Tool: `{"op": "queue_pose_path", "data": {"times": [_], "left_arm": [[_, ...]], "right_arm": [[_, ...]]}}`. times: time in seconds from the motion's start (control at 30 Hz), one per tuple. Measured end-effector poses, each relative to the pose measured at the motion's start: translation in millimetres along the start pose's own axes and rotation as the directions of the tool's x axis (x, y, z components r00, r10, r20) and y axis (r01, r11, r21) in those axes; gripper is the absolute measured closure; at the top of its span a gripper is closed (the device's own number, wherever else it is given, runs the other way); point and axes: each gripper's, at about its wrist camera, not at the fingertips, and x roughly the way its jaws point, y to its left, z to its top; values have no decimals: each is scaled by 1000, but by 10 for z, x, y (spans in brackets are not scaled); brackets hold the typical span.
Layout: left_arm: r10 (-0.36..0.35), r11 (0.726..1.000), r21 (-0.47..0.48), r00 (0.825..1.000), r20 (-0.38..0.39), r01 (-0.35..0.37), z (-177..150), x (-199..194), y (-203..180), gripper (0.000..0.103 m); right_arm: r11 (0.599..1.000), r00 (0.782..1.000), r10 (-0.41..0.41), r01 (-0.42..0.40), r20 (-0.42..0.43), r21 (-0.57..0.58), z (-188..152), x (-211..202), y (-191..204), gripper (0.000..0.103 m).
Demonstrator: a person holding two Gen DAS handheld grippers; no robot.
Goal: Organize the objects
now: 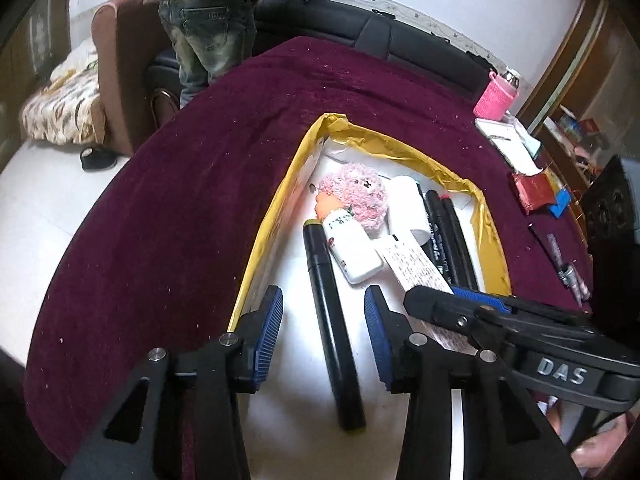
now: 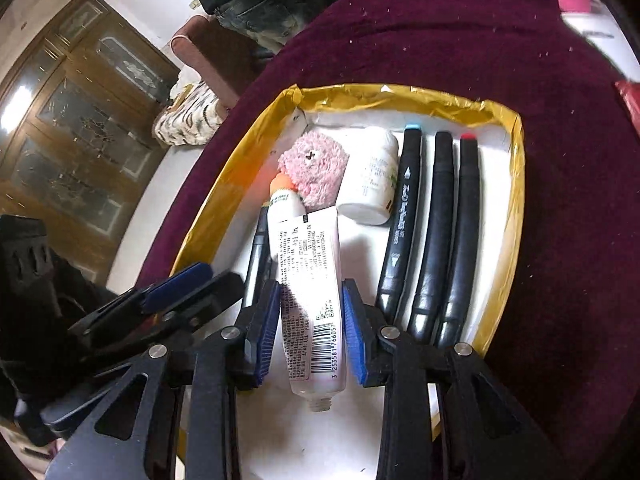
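A white box with a yellow-taped rim point(image 1: 280, 200) sits on the maroon cloth. My left gripper point(image 1: 325, 336) is open over it. A black marker point(image 1: 332, 320) lies on the box floor between the blue pads, clear of both. My right gripper point(image 2: 311, 332) is shut on a white printed tube point(image 2: 308, 280), threaded neck toward the camera. It shows in the left wrist view as the right gripper point(image 1: 452, 300) over the tube point(image 1: 416, 268). Also in the box are a pink fluffy ball point(image 2: 316, 168), an orange-capped white bottle point(image 1: 348, 248), a white jar point(image 2: 372, 180) and three black markers point(image 2: 436, 232).
On the cloth to the right lie a pink sleeve point(image 1: 496, 96), white cards point(image 1: 508, 144), red packets point(image 1: 536, 192) and pens point(image 1: 568, 272), beside a black speaker point(image 1: 612, 208). A person in jeans point(image 1: 208, 32) stands behind the table near a sofa point(image 1: 112, 80). A wooden cabinet point(image 2: 72, 140) is at left.
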Motion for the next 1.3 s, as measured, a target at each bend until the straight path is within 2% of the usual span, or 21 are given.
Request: {"op": "queue_pose_path", "data": {"times": [0.1,0.13,0.23,0.37,0.53,0.8,0.93,1.0,1.1,1.2,1.3], "left_arm": [[-9,1000,-13,999,47,9,-7,-173,0,57],[-7,1000,-18,997,72,8,-2,-243,0,51],[-12,999,-41,992,129,18,-2,-413,36,50],[-4,997,-81,983,184,19,-10,-601,110,49],[-8,991,-131,980,201,35,-32,-688,167,48],[-18,991,-126,980,197,43,-145,-757,-36,48],[-15,990,-134,979,201,43,-273,-877,-156,48],[-15,988,-145,979,206,45,-355,-976,-186,48],[-7,987,-152,969,245,46,-506,-1201,-195,48],[45,985,-172,958,282,4,-604,-1438,-132,48],[96,976,-216,940,328,-24,-682,-1680,-26,48]], "right_arm": [[1000,1000,-5,4,-11,-9,35,16,-7,73],[1000,1000,-7,6,-15,-11,28,26,-1,73],[1000,1000,-3,3,-21,-13,6,29,7,73],[999,1000,-8,9,15,-43,6,-41,74,71],[999,998,6,-3,65,-50,-25,-274,42,66],[999,989,0,6,150,-40,-89,-615,-92,62],[999,980,26,-16,197,-51,-125,-846,-173,61],[998,975,48,-36,219,-55,-131,-951,-211,57],[996,971,79,-67,224,-63,-88,-1042,-232,56],[990,962,134,-117,238,-84,-33,-1120,-144,55],[980,947,182,-151,264,-133,-11,-1215,48,55]]}}
